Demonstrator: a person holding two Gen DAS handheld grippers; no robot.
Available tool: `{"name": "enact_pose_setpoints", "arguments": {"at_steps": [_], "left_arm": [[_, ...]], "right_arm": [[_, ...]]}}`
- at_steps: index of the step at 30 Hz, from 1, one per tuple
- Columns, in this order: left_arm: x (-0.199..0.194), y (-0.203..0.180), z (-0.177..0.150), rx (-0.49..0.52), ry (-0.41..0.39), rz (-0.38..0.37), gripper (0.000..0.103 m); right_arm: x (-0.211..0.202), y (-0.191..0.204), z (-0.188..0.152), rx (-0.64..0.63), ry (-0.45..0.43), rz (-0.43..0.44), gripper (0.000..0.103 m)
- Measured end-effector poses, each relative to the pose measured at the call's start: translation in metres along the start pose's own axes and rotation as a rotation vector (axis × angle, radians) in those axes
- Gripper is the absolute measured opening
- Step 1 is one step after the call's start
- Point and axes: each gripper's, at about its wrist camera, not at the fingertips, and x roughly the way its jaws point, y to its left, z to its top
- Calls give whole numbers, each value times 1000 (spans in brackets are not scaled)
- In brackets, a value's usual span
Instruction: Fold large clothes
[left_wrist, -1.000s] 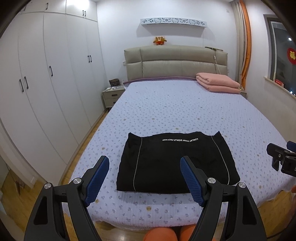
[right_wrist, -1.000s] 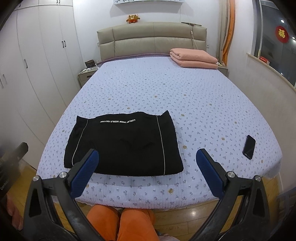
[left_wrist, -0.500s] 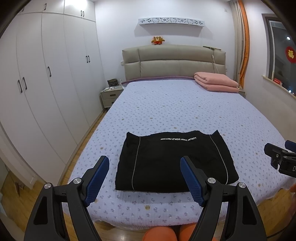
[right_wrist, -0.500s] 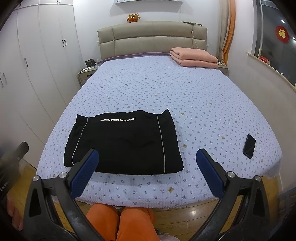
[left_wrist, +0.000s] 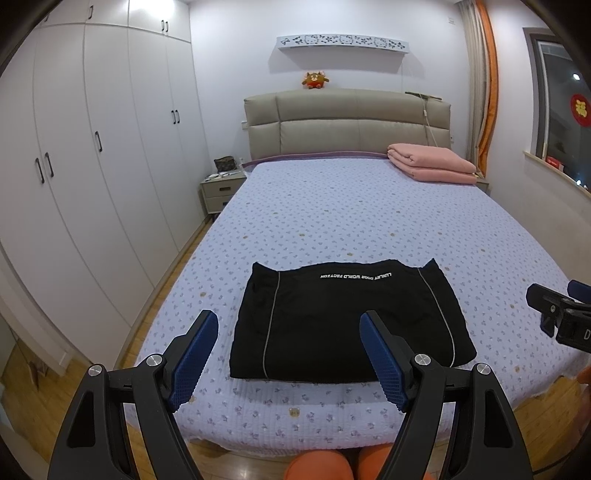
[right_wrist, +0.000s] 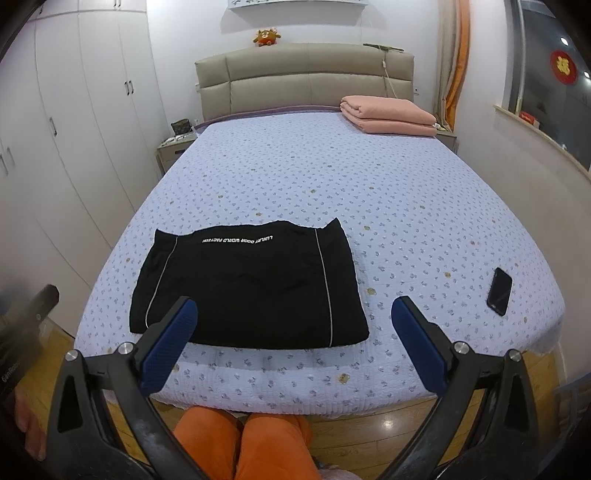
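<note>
Right wrist view: black folded garment (right_wrist: 251, 284) on bed (right_wrist: 369, 206); soft, light, limp; pinch near corners; left claw (left_wrist: 288, 354) and right claw (right_wrist: 295, 332) both apart, empty

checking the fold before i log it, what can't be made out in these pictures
- Underside and inner layers of the folded black garment: hidden by its own top layer in both views, so the fold count is unknown.
- Its near edge: partly covered by the left gripper fingers in the left wrist view, and by the right gripper in the right wrist view.
- Phone screen: too dark to read.
- Nightstand items: too small.
</note>
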Motion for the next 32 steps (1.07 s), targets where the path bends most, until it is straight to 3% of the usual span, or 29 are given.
{"name": "enact_pose_setpoints", "arguments": {"at_steps": [21, 32], "left_arm": [[7, 0, 3, 7, 10, 2, 80], [4, -2, 2, 29, -40, 94, 80]], "right_arm": [[4, 7, 3, -58, 10, -10, 103], [6, 12, 0, -78, 22, -10, 103]]}}
